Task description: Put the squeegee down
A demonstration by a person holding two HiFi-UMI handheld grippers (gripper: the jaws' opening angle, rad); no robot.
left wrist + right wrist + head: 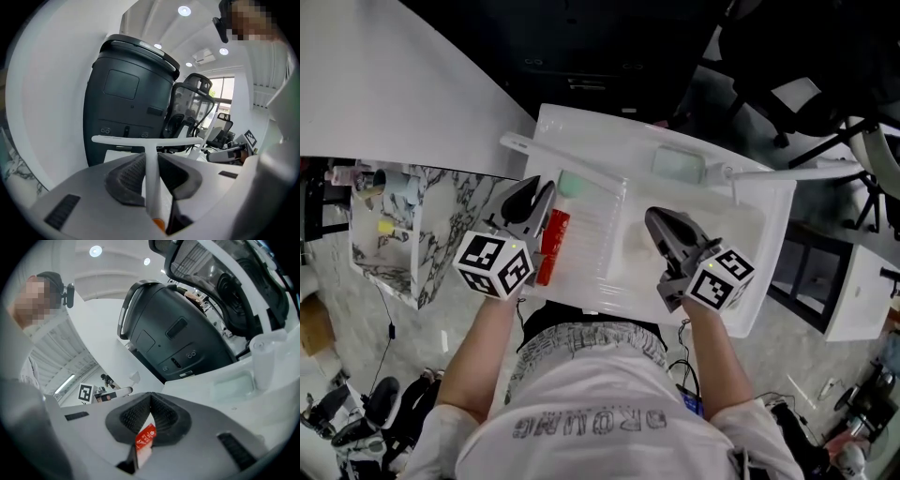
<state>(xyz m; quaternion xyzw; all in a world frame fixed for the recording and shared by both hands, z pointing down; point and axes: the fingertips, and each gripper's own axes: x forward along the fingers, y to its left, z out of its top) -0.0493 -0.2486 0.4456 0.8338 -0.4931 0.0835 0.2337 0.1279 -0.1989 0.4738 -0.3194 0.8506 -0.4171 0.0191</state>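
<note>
A white T-shaped squeegee (151,140) stands upright in my left gripper (150,159), whose dark pads are shut on its thin handle, with the crossbar above the jaw tips. In the head view the left gripper (539,195) hovers over the ribbed drainboard of a white sink (773,220), and the squeegee's bar (562,161) stretches across the sink's back left. My right gripper (656,223) is over the basin, jaw tips together; in the right gripper view (151,398) a small red-and-white tag (145,439) shows in the gap behind the pads.
A red item with a pale green end (551,246) lies on the drainboard beside the left gripper. A pale green sponge (677,164) and a white faucet (787,172) sit at the sink's back. A marble-patterned cabinet (422,220) stands left, and a dark grey bin (126,98) stands beyond.
</note>
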